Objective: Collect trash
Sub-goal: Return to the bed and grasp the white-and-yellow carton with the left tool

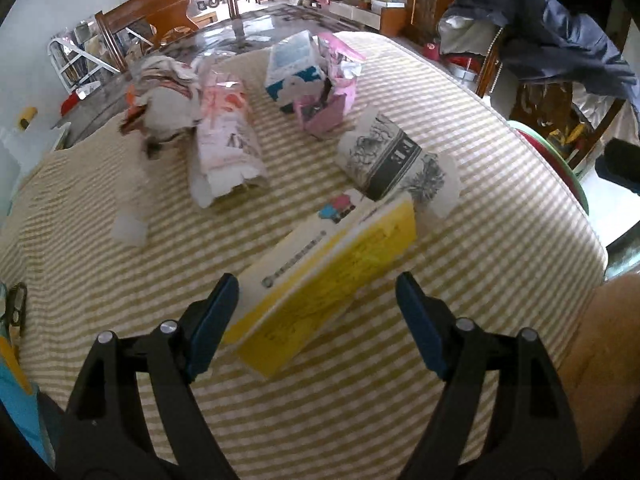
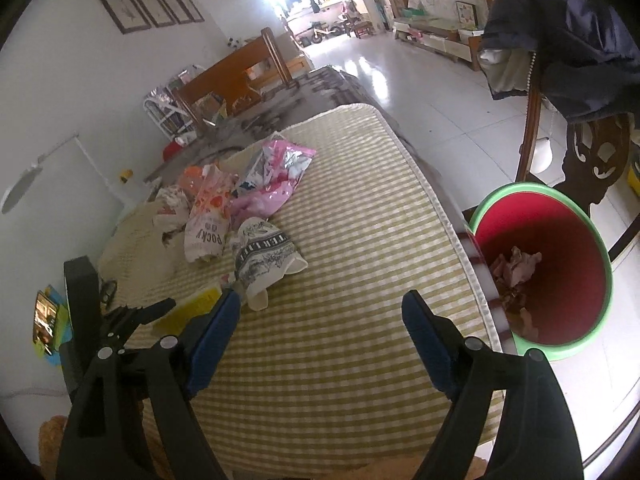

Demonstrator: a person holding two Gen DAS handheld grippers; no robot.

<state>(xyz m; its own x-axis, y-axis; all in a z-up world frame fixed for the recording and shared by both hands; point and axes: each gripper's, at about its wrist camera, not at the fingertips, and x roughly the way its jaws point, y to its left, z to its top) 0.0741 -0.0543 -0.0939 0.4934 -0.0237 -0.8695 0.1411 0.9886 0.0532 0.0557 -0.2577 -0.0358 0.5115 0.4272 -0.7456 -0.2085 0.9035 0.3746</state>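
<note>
A yellow and white box (image 1: 320, 284) lies on the striped mat (image 1: 480, 240), between and just ahead of my open left gripper (image 1: 316, 300). Beyond it lie a black-and-white paper cup (image 1: 384, 160), a pink-white snack bag (image 1: 228, 148), crumpled paper (image 1: 164, 100), a blue-white carton (image 1: 294, 68) and a pink wrapper (image 1: 328, 108). My right gripper (image 2: 322, 320) is open and empty over the mat (image 2: 360, 240), with the cup (image 2: 264, 256), snack bag (image 2: 208, 224) and pink wrapper (image 2: 272, 176) ahead left. The red bin with a green rim (image 2: 548, 272) stands at the right, holding crumpled trash.
A wooden chair draped with a dark jacket (image 2: 580, 40) stands behind the bin. A wooden bench (image 2: 236, 76) is at the far end of the table. A small white scrap (image 1: 128, 228) lies on the mat at left. A phone (image 2: 44, 316) sits at the left edge.
</note>
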